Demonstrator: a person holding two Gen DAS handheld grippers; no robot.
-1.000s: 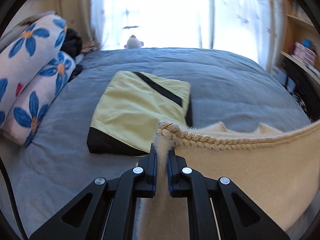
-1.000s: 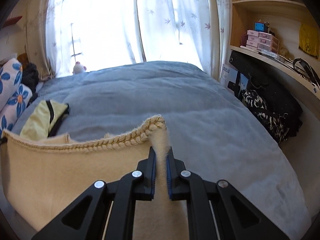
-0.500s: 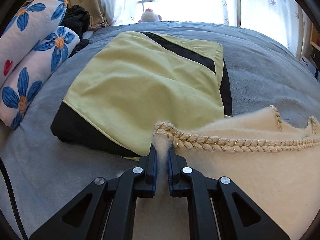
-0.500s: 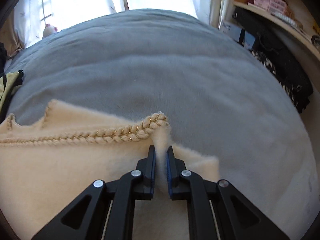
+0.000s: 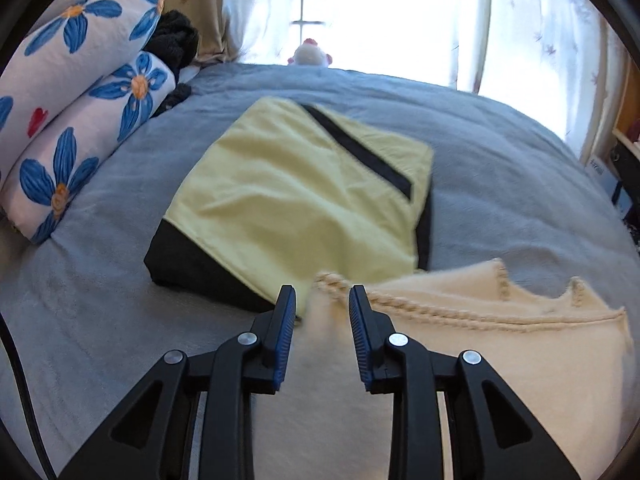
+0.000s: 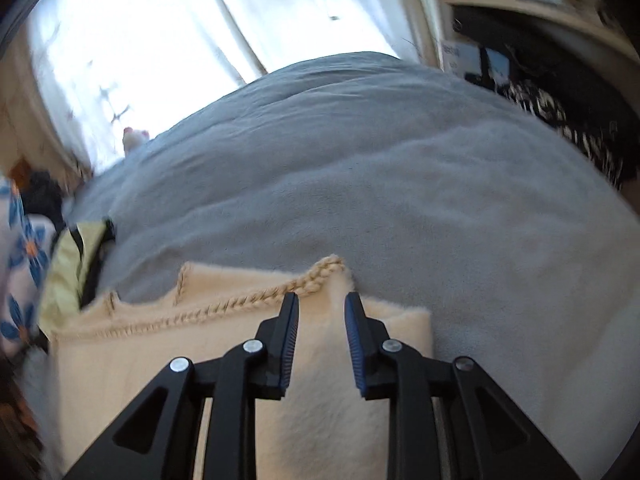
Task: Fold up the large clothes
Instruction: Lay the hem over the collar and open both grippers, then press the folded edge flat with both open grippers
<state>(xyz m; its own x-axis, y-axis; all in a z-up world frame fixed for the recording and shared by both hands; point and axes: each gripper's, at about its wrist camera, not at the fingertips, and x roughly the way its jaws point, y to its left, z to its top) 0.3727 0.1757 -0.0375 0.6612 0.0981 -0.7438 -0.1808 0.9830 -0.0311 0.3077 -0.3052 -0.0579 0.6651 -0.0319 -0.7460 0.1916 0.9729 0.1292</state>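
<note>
Grey bed cover [image 5: 500, 168], floral pillows [image 5: 80, 92] at left, small plush toy [image 5: 310, 53] by curtained window [image 6: 160, 28]

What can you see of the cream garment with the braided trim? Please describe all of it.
The cream garment looks like soft, fuzzy fleece or knit, edged by a tan braided trim. It lies flat and folded on the grey bedcover; an under-layer sticks out at its right edge. Its left corner overlaps the folded yellow-and-black garment. The left gripper and right gripper are open over its corners; contact cannot be told.
</note>
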